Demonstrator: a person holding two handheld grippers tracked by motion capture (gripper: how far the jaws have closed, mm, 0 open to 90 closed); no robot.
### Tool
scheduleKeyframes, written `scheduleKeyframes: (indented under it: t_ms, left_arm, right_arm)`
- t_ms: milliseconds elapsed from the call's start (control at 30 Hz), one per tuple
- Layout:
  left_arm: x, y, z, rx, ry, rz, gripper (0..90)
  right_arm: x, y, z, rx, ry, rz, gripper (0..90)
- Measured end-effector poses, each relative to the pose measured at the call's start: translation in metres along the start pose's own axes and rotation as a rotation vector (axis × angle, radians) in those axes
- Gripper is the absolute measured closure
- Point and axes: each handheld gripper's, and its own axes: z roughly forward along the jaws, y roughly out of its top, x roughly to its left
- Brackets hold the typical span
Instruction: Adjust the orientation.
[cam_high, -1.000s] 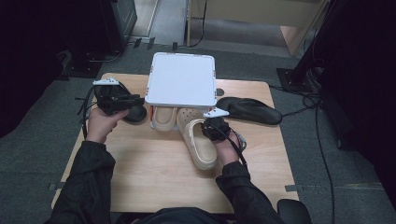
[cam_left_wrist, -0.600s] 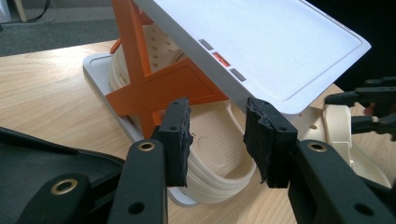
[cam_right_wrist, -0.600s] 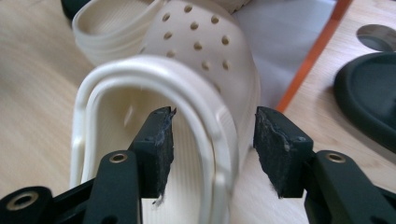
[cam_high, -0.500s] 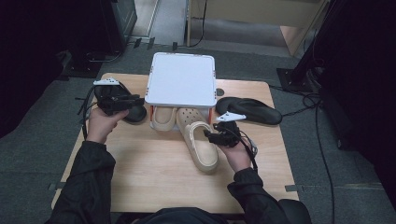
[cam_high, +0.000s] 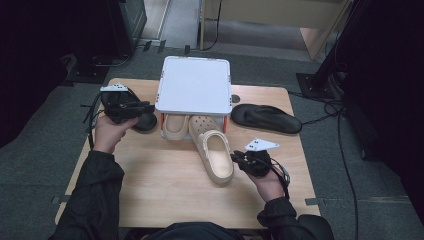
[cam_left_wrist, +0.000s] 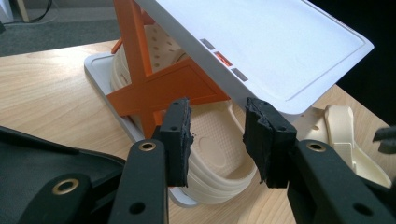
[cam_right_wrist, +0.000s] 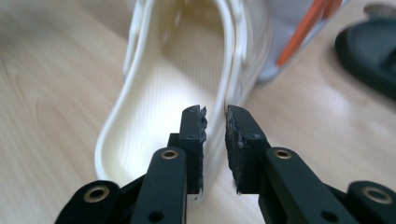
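- Since the cream clog (cam_high: 216, 156) looks like moulded foam, I judge it light and springy, stiff enough to keep its shape when lifted by one edge.
- It lies near the middle of the table (cam_high: 165, 190), toe tucked toward the white rack (cam_high: 194, 85) at the far edge, heel toward the near edge.
- The right gripper (cam_high: 234, 158) sits at the clog's right side; its jaws have just been closing, and the thin side wall stands between the pads, which look pinched on it.
- That raised rim is the sensible hold; the matte, ribbed foam should give good friction, though the wall may flex.
- The left gripper (cam_high: 149, 107) hovers near the left edge over a black sandal (cam_high: 145, 122), jaws parted with nothing between them.
- A second clog (cam_high: 175, 125) rests on the rack's lower shelf, between orange cross-braced legs, under a smooth, hard tray top.
- Another black sandal (cam_high: 265, 117), flat and rubbery-looking, lies toward the right edge.
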Motion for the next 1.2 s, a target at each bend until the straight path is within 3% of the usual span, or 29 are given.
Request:
scheduleKeyframes:
  t_ms: [333, 500, 667, 833, 933, 1033, 1200]
  left_arm:
    - [0.001, -0.003, 0.001, 0.006, -0.001, 0.003, 61.2]
    - [0.001, -0.003, 0.002, 0.013, 0.002, 0.010, 61.3]
    - [0.003, -0.007, 0.004, 0.000, -0.003, -0.008, 61.9]
    - [0.003, -0.007, 0.004, 0.006, 0.002, -0.002, 62.0]
    - [0.002, -0.007, 0.004, 0.004, 0.003, -0.004, 62.1]
    - [0.002, -0.007, 0.004, 0.003, 0.002, -0.002, 62.1]
    - [0.002, -0.007, 0.004, 0.002, 0.002, -0.004, 62.2]
  right_arm:
    - [0.006, -0.034, -0.008, 0.087, 0.012, 0.007, 78.7]
    - [0.012, -0.033, -0.003, 0.093, 0.021, -0.024, 79.5]
    - [0.016, -0.032, -0.003, 0.078, 0.045, -0.010, 81.8]
    - [0.019, -0.032, -0.003, 0.076, 0.077, 0.001, 82.5]
    - [0.021, -0.033, -0.001, 0.073, 0.070, -0.011, 82.6]
    - [0.020, -0.034, -0.002, 0.077, 0.089, 0.009, 84.7]
    - [0.027, -0.033, 0.000, 0.068, 0.108, -0.005, 84.9]
